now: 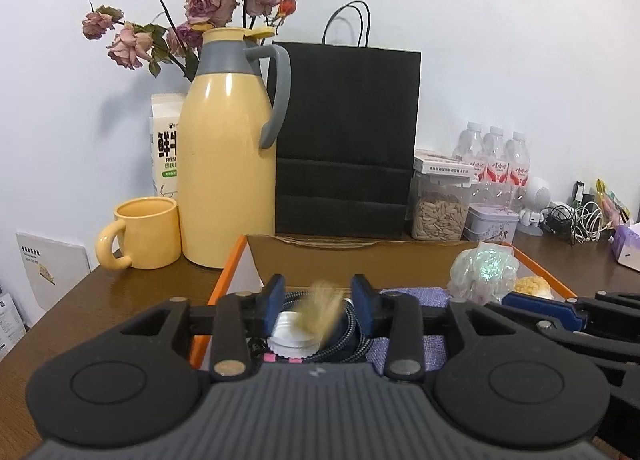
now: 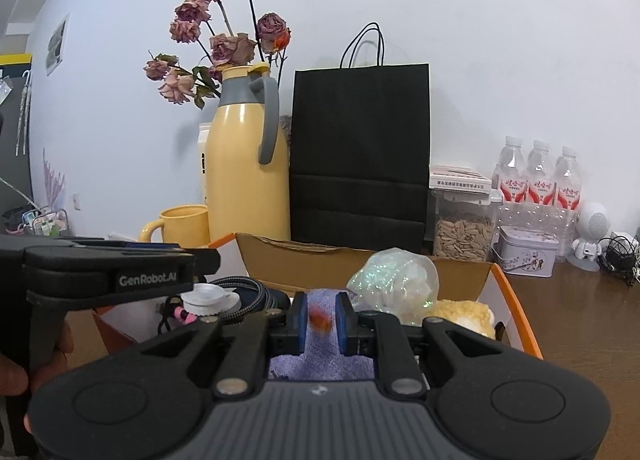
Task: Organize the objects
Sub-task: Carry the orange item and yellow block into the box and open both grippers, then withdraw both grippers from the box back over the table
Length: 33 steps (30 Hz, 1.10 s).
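Observation:
An open orange-edged cardboard box (image 1: 227, 274) (image 2: 516, 300) lies under both grippers. It holds a purple cloth (image 2: 320, 364), a braided cable (image 2: 244, 302), a white round lid (image 1: 288, 336), an iridescent plastic bag (image 2: 394, 280) and a yellow fluffy item (image 2: 464, 314). My left gripper (image 1: 319, 306) is open over the box. A blurred tan object (image 1: 325, 310) hangs loose between its blue pads, touching neither. My right gripper (image 2: 322, 324) stands narrowly open above the purple cloth. A small, blurred orange-red object (image 2: 320, 320) sits in the gap, not pressed by the pads.
Behind the box stand a yellow thermos jug (image 1: 228, 163), a yellow mug (image 1: 140, 232), a black paper bag (image 1: 348, 131) and dried roses (image 1: 208, 7). To the right are a jar of seeds (image 1: 440, 207), a tin (image 1: 492, 221), water bottles (image 1: 496, 159) and tangled cables (image 1: 580, 219).

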### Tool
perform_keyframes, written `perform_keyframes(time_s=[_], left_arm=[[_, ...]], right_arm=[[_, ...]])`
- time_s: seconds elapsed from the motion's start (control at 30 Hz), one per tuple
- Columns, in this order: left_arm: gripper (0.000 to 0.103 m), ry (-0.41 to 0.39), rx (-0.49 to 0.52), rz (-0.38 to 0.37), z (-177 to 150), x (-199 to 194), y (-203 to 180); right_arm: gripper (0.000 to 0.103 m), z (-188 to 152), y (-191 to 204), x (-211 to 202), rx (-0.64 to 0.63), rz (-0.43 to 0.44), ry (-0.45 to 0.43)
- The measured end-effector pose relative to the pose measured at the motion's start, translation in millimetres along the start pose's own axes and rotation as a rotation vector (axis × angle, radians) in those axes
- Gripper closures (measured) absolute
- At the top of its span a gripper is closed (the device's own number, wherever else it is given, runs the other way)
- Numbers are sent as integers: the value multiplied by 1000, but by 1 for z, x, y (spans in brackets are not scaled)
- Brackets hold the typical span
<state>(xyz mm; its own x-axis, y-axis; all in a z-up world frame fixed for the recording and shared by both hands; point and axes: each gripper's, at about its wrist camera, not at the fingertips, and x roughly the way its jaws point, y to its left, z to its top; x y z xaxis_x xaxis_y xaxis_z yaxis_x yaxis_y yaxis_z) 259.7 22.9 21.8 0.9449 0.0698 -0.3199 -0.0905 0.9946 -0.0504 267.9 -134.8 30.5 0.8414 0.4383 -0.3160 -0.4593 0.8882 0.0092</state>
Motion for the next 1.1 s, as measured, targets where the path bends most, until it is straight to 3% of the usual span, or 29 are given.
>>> perform_keyframes(time_s=[0.07,0.1,0.13,0.2,0.8,1.1], left_arm=[[27,-26,-1,2,0,-4,0],[18,-45,0,9,0,-7,0],[1,-69,2,20,-1,-10,0],[0,-112,7,47,-1,-15,-1],[0,-133,-32,26,-4,-32,6],[0,-65,5,-22,-25,-54,12]], right_arm=[[58,-1,-1,-3,5,-3,-5],[31,-1,-1,-4,9,-8,-12],[11,-2,-1,-5,12,-15,-20],[1,-2,-1,-8,11,-36,-39],[0,-3,-1,-20,14,-40,-50],[0,-17,-7,-49,-8,-36,-37]])
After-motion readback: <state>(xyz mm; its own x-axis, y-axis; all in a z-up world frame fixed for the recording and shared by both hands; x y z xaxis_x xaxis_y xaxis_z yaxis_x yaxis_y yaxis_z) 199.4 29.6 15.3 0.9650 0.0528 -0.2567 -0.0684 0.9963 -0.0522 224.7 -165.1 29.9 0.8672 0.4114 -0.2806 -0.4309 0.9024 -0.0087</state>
